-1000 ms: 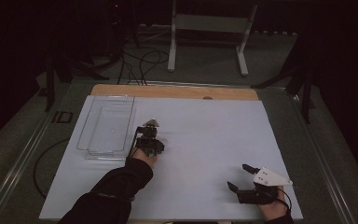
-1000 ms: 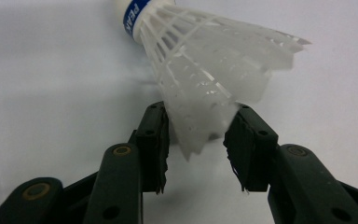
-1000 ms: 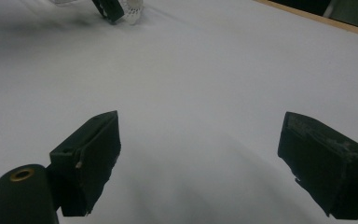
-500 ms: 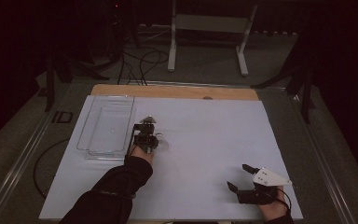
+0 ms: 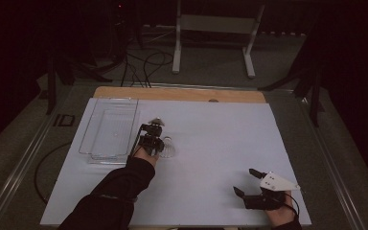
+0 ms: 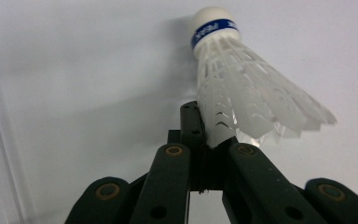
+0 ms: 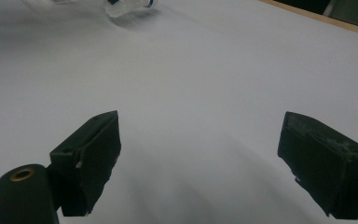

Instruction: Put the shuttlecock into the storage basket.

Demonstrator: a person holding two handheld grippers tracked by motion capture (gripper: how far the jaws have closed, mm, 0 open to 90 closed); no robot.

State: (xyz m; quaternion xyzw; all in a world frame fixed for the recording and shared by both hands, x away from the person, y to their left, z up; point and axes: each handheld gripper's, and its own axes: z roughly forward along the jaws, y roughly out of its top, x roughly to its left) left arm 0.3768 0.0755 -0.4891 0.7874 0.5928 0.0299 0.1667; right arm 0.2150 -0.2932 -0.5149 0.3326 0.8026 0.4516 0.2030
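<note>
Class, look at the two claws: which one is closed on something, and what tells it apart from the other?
The left claw, pinching the shuttlecock by its skirt edge. The right claw stands wide open over the bare white table.

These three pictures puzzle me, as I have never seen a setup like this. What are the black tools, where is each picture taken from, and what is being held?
A person sits at a white table holding a hand-held two-jaw gripper in each hand. The wide picture comes from a camera above. The close-ups come from cameras riding on each gripper. The left gripper is shut on the skirt edge of a white shuttlecock with a blue band. The right gripper rests open near the table's near edge, holding nothing. A clear plastic tray lies at the left.
</note>
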